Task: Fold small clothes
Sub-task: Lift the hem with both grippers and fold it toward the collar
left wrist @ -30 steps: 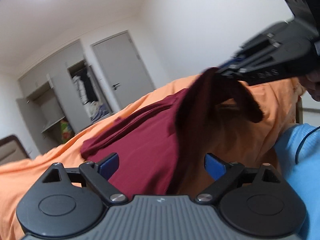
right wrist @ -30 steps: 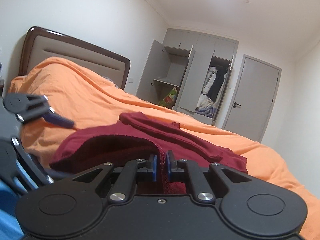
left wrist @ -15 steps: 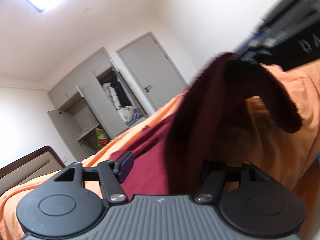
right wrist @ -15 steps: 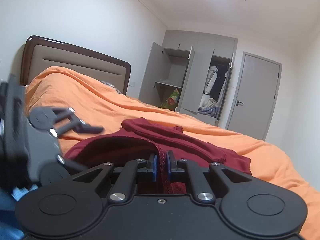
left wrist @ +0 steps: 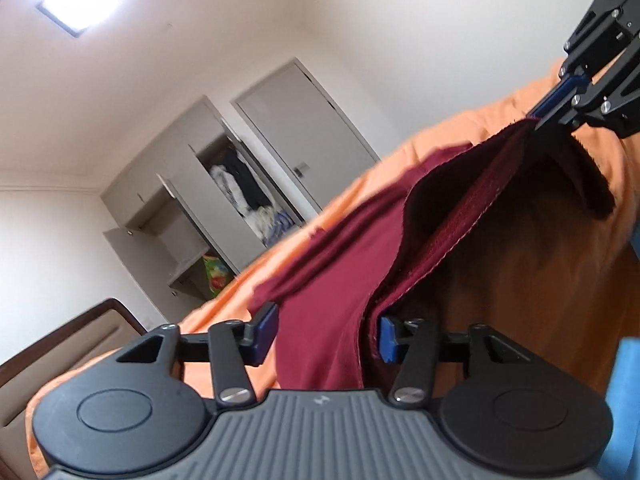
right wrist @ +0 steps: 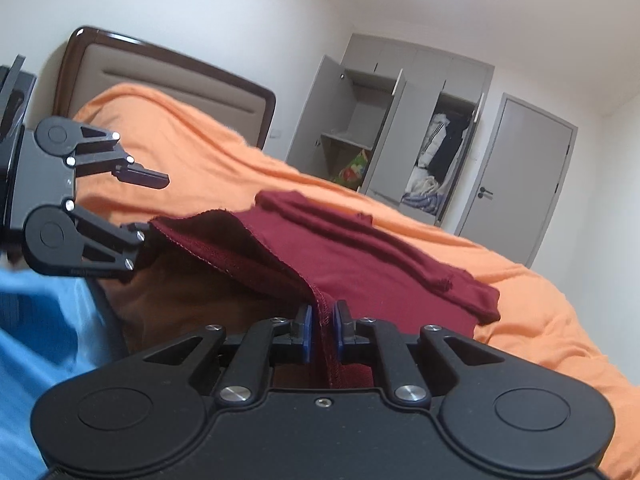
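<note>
A maroon garment [right wrist: 360, 256] lies on the orange-covered bed [right wrist: 540, 312], with its near hem lifted off the sheet. My right gripper [right wrist: 322, 332] is shut on that hem, and it also shows at the upper right in the left wrist view [left wrist: 538, 118]. The hem stretches taut from there down to my left gripper [left wrist: 326, 334]. That gripper is open, with the maroon garment [left wrist: 332, 320] hanging between its blue pads [left wrist: 266, 328]. From the right wrist view, my left gripper [right wrist: 156, 208] stands open at the left, its lower finger against the hem's corner.
A brown headboard [right wrist: 168, 68] stands behind the bed. A grey wardrobe [right wrist: 400, 120] with open doors and a closed door [right wrist: 528, 176] are at the far wall. Blue fabric [right wrist: 40, 320] on the person holding the grippers fills the lower left.
The left gripper, open all the while, moved in and tilted until the hem lay between its fingers. The right gripper stayed shut on the hem and pulled it taut.
</note>
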`<state>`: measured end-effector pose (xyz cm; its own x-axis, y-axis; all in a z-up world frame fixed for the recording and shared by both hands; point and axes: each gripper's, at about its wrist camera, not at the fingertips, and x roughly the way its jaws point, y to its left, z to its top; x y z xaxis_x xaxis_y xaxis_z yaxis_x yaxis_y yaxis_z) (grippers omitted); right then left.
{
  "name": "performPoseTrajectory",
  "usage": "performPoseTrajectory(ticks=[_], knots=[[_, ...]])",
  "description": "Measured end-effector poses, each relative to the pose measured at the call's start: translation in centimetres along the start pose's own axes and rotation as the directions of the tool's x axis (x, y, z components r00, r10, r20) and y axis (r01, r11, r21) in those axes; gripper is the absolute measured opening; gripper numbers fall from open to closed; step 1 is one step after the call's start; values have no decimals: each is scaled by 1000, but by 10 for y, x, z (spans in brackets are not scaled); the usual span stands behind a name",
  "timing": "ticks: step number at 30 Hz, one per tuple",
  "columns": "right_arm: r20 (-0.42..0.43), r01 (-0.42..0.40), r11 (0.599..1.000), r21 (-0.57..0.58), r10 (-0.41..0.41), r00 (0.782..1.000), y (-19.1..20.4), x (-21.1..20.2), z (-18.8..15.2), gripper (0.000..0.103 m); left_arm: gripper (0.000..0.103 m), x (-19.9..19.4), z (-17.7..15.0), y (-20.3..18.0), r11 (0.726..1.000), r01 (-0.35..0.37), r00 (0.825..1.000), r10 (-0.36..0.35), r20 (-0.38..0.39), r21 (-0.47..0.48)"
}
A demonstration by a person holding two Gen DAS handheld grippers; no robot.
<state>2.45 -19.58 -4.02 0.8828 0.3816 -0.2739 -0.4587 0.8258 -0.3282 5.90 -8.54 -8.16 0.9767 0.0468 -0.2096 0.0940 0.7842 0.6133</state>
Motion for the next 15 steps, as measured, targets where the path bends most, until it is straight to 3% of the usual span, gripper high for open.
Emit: performPoseTrajectory(ticks=[4,8,10,15], knots=[[-23,1,999,-42,-2,1000,9,2,-9,11,39,6,-13,-2,998,1,999,2,-37,58],[-51,-9,998,-64,6,999,13,7,-18,15,36,9,-22,2,997,4,998,1,-65,80],[-68,-15,997,-74,10,998,17,10,-22,22,26,10,-24,4,996,7,997,-1,-73,91],[-84,-65,996,-67,59,995,27,18,-25,57,7,4,-14,13,998,54,996,-53,-69,13]])
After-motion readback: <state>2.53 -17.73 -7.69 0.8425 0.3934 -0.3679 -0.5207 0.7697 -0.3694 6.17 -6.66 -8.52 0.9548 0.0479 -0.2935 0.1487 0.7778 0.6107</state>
